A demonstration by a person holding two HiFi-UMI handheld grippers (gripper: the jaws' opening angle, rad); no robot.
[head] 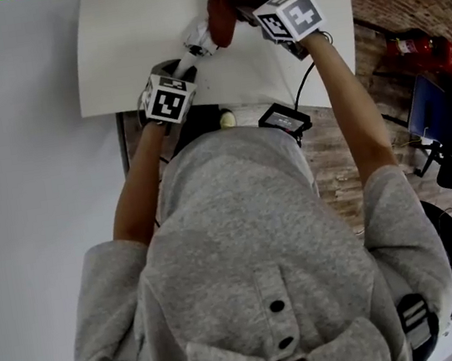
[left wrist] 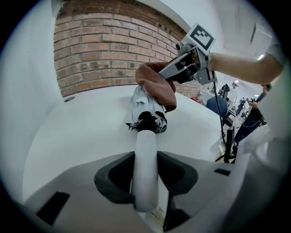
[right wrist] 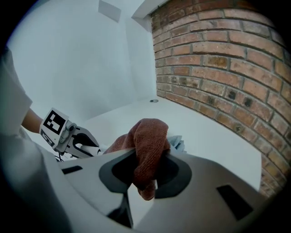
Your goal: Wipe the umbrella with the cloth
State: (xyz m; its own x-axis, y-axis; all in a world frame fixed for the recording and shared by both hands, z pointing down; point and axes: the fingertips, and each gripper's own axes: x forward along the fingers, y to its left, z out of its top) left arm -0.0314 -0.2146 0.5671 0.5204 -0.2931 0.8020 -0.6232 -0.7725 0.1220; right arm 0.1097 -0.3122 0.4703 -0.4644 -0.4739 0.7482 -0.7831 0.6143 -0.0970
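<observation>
over white table (head: 131,55), left gripper (left wrist: 145,175) clamping umbrella (left wrist: 146,143), right gripper (right wrist: 145,170) pinching cloth (right wrist: 148,139)

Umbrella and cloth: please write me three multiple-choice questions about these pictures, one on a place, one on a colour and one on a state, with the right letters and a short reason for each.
1. Where is the reddish-brown towelling cloth?
A. Flat on the white table
B. On the folded part of the pale folding umbrella
C. On the floor

2. What colour is the umbrella's cylindrical handle?
A. White
B. Black
C. Red

3. What is the state of the left claw?
A. Open and empty
B. Shut on the cloth
C. Shut on the umbrella's handle

Right letters:
1 B: the left gripper view shows the cloth lying over the folded part, held there by the right claw.
2 A: the handle between the jaws is plainly white.
3 C: its jaws press the handle from both sides.
</observation>
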